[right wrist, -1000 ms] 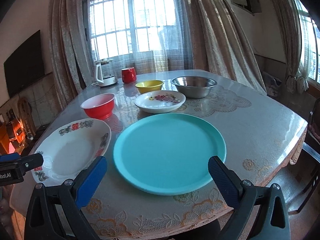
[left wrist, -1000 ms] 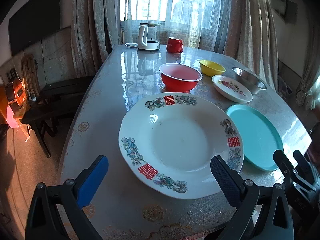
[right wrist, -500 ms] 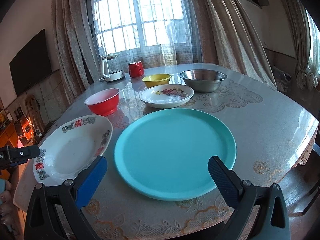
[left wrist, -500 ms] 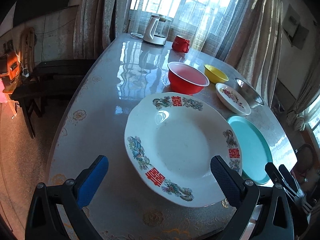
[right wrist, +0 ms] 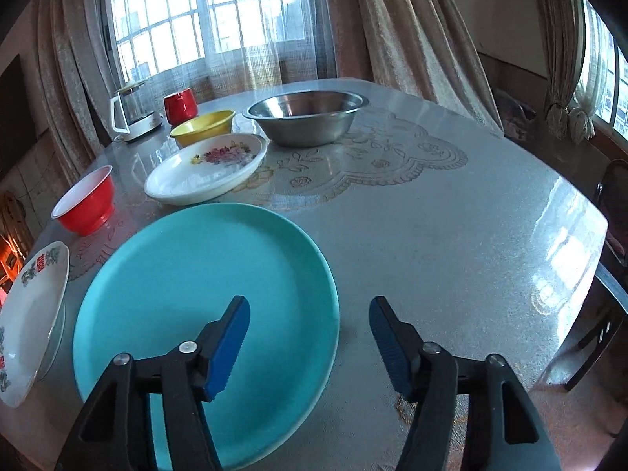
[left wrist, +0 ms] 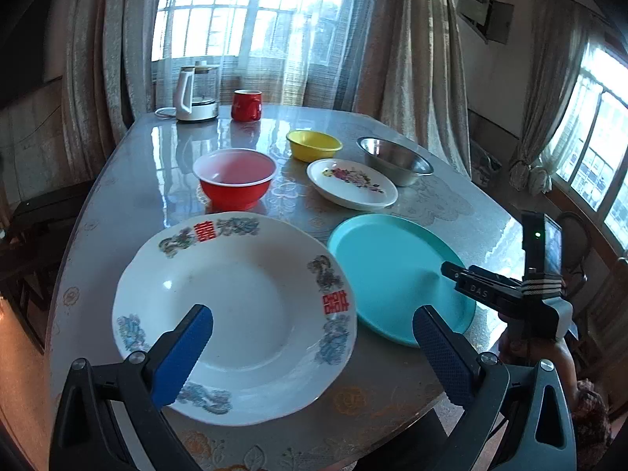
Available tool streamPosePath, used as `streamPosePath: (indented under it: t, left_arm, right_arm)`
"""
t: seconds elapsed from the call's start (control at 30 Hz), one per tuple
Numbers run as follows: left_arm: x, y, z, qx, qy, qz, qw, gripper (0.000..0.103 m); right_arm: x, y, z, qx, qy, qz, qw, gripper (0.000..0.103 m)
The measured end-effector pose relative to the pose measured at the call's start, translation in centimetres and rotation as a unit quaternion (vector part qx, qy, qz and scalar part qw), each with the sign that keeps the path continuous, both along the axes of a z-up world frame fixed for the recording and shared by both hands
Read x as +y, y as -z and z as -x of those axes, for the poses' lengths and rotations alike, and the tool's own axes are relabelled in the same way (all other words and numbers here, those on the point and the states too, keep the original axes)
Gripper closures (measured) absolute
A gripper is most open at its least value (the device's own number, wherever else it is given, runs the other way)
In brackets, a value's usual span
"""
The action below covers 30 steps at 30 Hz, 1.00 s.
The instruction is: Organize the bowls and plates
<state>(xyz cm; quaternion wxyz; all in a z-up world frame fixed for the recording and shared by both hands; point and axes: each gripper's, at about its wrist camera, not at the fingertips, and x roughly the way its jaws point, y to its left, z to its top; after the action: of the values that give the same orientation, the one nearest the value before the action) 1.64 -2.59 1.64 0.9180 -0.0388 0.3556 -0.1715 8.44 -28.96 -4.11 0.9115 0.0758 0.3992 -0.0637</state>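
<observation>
2 claws released | left claw [left wrist: 314, 349] over white plate [left wrist: 235, 314] | right claw [right wrist: 310, 341] at teal plate [right wrist: 204, 298] rim

The big white plate [left wrist: 235, 314] has red Chinese "double happiness" signs (囍) on its rim, one at the far edge and one at the right edge. The right tool [left wrist: 455, 271] has small white letters on its black arm that read "DAS".
</observation>
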Motion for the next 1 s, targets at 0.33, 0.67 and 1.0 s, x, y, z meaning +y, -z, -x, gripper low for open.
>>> streamPosePath:
  t: [0.33,0.67,1.0]
  left_arm:
    - [-3.0,0.0,-1.7,0.009,0.014,-0.012,0.9998,0.008]
    - [-7.0,-0.4,-2.7,0.010,0.033,-0.035,0.9988,0.015]
    - [-12.6,1.9,-3.9,0.031,0.072,-0.065,0.9948,0.039]
  right_arm:
    - [-0.2,0.6,-0.4,-0.002,-0.024,0.010,1.000,0.076]
    - [-2.1,0.1,-1.1,-0.002,-0.013,0.006,1.000,0.091]
    - [-6.8,0.0,-1.3,-0.005,0.048,0.002,0.999,0.091]
